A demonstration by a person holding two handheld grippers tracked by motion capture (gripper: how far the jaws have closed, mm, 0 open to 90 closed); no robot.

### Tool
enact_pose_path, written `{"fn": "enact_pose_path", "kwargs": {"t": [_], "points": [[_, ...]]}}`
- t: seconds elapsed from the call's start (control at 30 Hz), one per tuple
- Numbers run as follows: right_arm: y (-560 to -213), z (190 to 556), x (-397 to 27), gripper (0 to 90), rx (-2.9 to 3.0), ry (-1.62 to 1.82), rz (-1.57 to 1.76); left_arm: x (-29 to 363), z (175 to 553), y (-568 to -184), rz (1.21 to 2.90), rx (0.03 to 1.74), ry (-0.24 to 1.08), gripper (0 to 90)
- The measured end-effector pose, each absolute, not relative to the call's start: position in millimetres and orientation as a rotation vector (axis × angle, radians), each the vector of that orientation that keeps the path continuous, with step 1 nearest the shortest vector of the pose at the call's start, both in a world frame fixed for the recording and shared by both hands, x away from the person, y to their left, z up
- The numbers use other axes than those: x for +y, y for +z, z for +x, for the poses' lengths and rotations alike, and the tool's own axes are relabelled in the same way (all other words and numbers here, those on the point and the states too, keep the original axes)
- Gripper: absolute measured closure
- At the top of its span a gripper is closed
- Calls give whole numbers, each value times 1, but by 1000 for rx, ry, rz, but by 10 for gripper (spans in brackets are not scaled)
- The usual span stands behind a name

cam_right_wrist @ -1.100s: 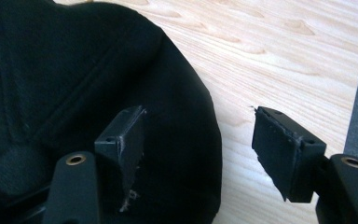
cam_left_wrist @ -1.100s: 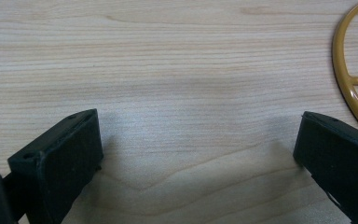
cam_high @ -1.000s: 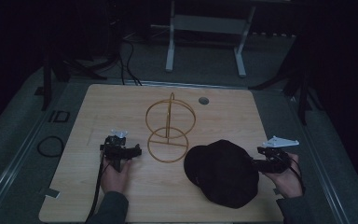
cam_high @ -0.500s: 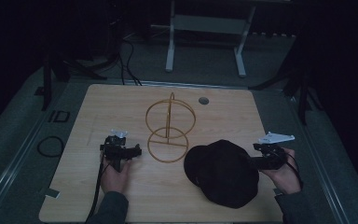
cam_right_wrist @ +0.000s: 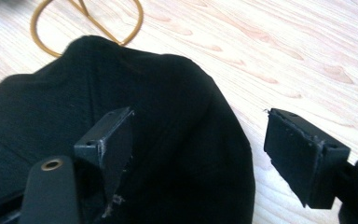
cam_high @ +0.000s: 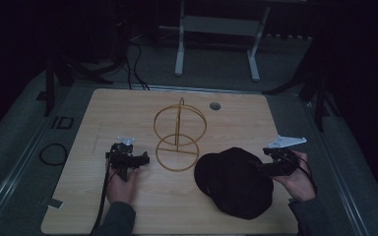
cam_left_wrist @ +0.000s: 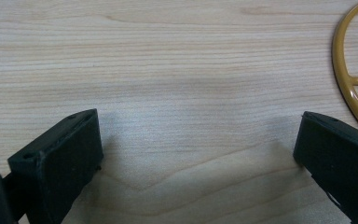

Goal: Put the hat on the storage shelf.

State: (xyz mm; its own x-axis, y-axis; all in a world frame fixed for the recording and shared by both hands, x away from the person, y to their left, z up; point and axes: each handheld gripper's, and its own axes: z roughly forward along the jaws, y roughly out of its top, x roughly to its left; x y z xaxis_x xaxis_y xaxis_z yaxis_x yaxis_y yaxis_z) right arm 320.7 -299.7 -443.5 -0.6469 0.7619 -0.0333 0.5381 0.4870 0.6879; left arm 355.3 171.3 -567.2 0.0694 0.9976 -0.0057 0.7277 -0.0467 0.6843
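While the black cap lies near the table front edge, bare wood spreads behind the wire stand; the right gripper, jaws just widening, hangs released over the cap's rim. Left gripper: wide apart, empty.

Black cap — golden wire stand, pale-wood table

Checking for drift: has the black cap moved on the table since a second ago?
No. The black cap sits where it did, right of the gold wire stand.

dim, underexposed high view, room around the table nearly black, both gripper views bright and evenly lit (soft shadows under the jaws), near jaws slightly blurred
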Motion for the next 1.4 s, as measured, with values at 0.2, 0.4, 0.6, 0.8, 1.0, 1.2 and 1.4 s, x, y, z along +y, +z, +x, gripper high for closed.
{"fn": "enact_pose_path", "kwargs": {"t": [0.2,0.4,0.6,0.8,1.0,1.2,1.4], "points": [[-441,322,-292,201,2427,934,1057,171,355,-567,1830,1711,670,7],[-438,323,-285,180,2456,954,1030,171,355,-567,1831,1711,670,7],[-434,323,-277,163,2481,971,1001,171,355,-567,1831,1711,670,7],[-432,325,-268,142,2513,986,966,171,355,-567,1830,1711,670,7],[-429,328,-251,123,2544,998,924,171,355,-567,1831,1711,670,7],[-430,332,-232,126,2600,993,885,171,355,-567,1831,1711,670,7],[-437,337,-218,126,2666,966,862,171,355,-567,1831,1711,670,7]]}}
